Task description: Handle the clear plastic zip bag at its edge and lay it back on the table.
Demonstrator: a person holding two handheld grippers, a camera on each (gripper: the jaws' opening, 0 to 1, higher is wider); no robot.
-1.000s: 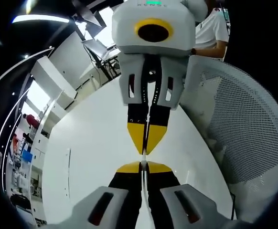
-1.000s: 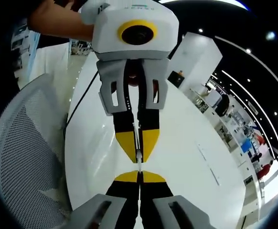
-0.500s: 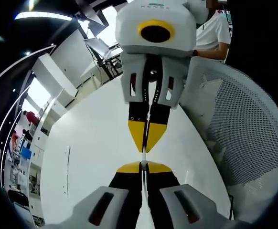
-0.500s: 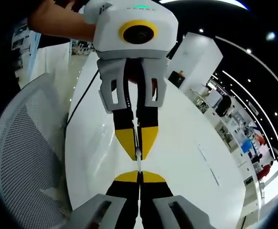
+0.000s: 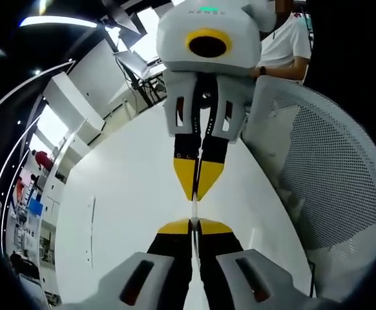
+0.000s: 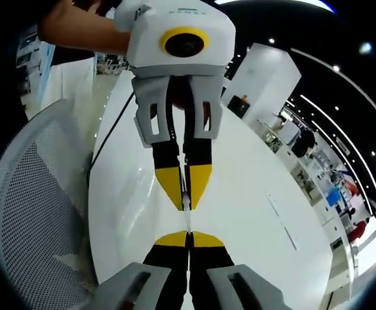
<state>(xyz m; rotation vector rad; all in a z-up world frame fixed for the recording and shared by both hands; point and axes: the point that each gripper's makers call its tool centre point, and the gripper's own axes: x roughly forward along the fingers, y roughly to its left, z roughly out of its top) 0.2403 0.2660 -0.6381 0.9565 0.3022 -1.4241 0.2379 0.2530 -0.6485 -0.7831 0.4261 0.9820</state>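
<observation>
Wider gap between facing grippers.

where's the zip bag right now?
The zip bag is stretched edge-on between the two hand-held grippers, left and right, both shut on it, above the white table, beside the mesh chair.

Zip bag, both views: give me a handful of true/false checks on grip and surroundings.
1. The left gripper has its jaws shut on the zip bag edge. True.
2. The right gripper hangs open, away from the bag. False: its jaws are shut on the same thin edge, facing the left gripper tip to tip.
3. The bag lies flat on the table. False: it is pinched between the grippers above the white tabletop.
4. A white mesh chair stands beside the table. True.
</observation>
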